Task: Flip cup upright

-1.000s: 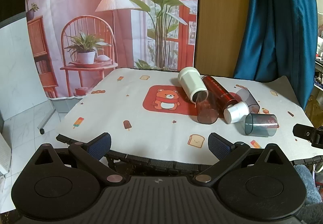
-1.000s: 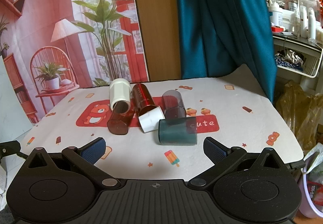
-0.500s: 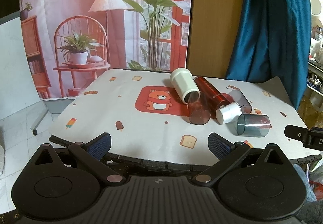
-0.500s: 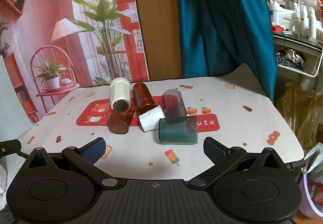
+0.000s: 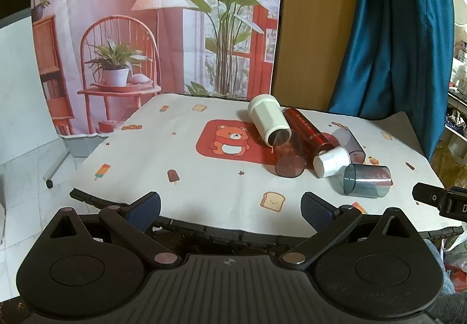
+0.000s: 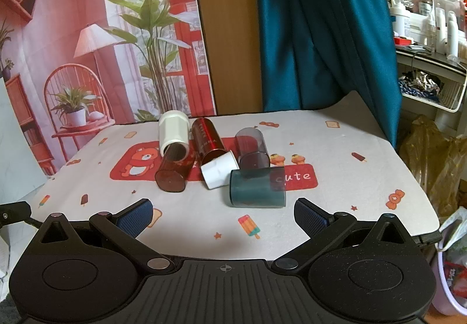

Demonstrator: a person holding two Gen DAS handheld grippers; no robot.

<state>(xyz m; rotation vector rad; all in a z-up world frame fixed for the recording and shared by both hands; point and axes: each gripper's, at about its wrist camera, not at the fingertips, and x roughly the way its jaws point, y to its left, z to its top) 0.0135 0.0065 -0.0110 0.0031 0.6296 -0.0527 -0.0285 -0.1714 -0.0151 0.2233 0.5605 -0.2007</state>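
Cups lay tipped in a cluster on a table [image 6: 364,131] covered by a cream cartoon-print cloth, the teal cup [image 6: 256,188] nearest, at twelve o'clock from the right gripper [image 6: 223,217]. Both it and the left gripper [image 5: 230,207] hovered spread wide, holding nothing. A printed backdrop [image 6: 96,31] hung at eleven o'clock, a blue curtain [image 6: 321,26] at one.

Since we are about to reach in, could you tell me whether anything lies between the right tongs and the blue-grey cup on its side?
Nothing visible does: only bare tablecloth separates the open right tongs from the blue-grey cup; the other cups lie behind it.
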